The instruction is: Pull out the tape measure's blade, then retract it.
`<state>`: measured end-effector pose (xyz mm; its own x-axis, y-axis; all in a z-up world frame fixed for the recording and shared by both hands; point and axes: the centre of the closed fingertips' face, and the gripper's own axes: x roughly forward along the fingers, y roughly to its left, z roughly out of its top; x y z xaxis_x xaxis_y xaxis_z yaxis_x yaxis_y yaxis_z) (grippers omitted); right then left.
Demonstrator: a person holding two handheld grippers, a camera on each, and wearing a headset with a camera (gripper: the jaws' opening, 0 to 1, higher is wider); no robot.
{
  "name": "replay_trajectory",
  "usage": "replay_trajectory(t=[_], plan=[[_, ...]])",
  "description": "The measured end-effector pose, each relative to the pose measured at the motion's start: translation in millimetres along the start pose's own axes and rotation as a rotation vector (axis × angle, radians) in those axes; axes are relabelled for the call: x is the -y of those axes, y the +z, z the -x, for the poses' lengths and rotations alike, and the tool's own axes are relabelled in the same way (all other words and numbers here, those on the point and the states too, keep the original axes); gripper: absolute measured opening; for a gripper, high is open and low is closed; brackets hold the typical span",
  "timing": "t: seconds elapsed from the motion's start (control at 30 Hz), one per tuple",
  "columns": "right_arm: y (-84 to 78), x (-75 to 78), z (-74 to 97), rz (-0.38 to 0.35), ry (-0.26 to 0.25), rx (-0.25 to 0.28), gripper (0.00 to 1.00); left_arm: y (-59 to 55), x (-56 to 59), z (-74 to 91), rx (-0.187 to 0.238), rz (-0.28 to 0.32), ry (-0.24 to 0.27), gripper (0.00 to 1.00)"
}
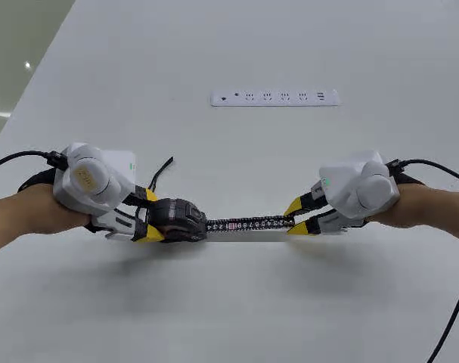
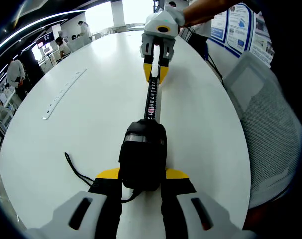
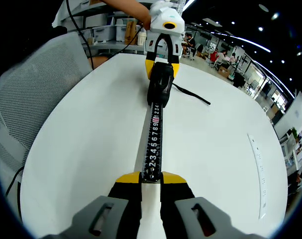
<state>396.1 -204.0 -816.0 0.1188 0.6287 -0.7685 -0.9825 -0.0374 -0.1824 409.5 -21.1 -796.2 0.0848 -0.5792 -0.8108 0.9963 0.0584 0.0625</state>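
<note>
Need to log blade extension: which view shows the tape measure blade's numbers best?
Right gripper view: the blade runs straight up from the right claw, numerals large and sharp. Left gripper view shows it farther off beyond the tape measure case, digits small. Head view shows a thin dark strip, numbers tiny.

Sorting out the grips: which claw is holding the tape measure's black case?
The left claw, shut around the black case; the right claw instead pinches the tip of the pulled-out blade.
</note>
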Motion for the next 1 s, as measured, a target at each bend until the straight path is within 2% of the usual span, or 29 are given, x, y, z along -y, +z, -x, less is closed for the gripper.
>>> replay_trajectory(t=[1.0], plan=[[-7.0,-0.7,7.7,0.003,-0.004,-0.008,0.12,-0.7,-0.7,0.0,-0.008,0.004,0.002,0.25]])
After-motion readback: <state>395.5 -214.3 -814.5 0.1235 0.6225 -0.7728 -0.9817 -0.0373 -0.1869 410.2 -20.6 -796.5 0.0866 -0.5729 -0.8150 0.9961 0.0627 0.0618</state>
